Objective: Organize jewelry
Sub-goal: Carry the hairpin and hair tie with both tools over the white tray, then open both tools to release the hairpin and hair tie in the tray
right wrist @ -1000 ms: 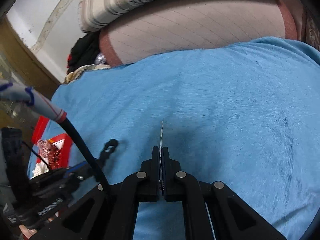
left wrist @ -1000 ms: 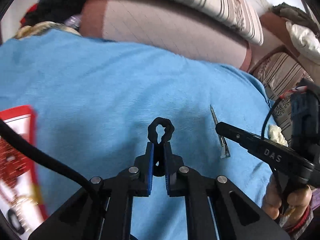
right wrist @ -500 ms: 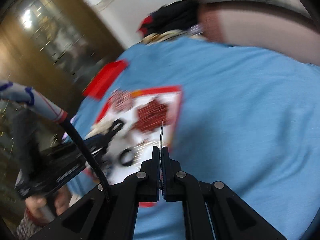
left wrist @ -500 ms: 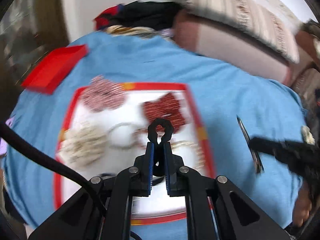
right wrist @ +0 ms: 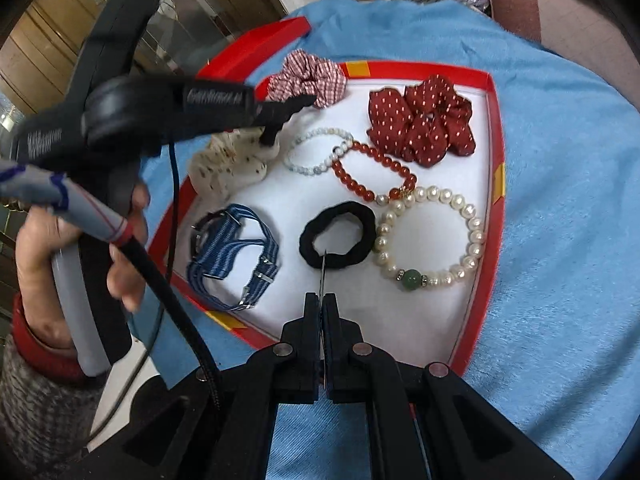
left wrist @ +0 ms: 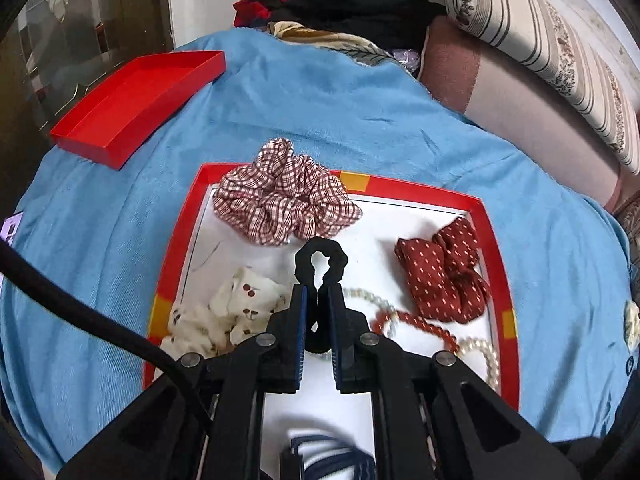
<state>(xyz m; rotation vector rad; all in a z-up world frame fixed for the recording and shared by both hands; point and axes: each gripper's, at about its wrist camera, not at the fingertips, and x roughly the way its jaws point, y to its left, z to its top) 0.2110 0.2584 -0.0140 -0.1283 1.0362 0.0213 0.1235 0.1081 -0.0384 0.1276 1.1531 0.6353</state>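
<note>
A red-rimmed tray (left wrist: 496, 264) (right wrist: 496, 128) with a white floor lies on the blue cloth. In it lie a checked scrunchie (left wrist: 280, 204), a red dotted scrunchie (right wrist: 420, 120), a cream scrunchie (left wrist: 232, 312), bead and pearl bracelets (right wrist: 432, 236), a blue striped strap (right wrist: 232, 256) and a black hair tie (right wrist: 338, 246). My left gripper (left wrist: 318, 300) is shut on a small black hair tie (left wrist: 320, 260), held above the tray's middle. My right gripper (right wrist: 322, 304) is shut on a thin metal hair clip (right wrist: 323, 272), over the tray's near edge.
A red box lid (left wrist: 136, 100) lies on the blue cloth (left wrist: 360, 120) at the far left. Striped pillows (left wrist: 560, 48) and dark clothes (left wrist: 352, 4) lie behind. A glass cabinet (right wrist: 192, 12) stands to the left.
Both grippers have swung left from bare blue cloth to over the tray, each still holding its item. The tray and its contents have come into view.
</note>
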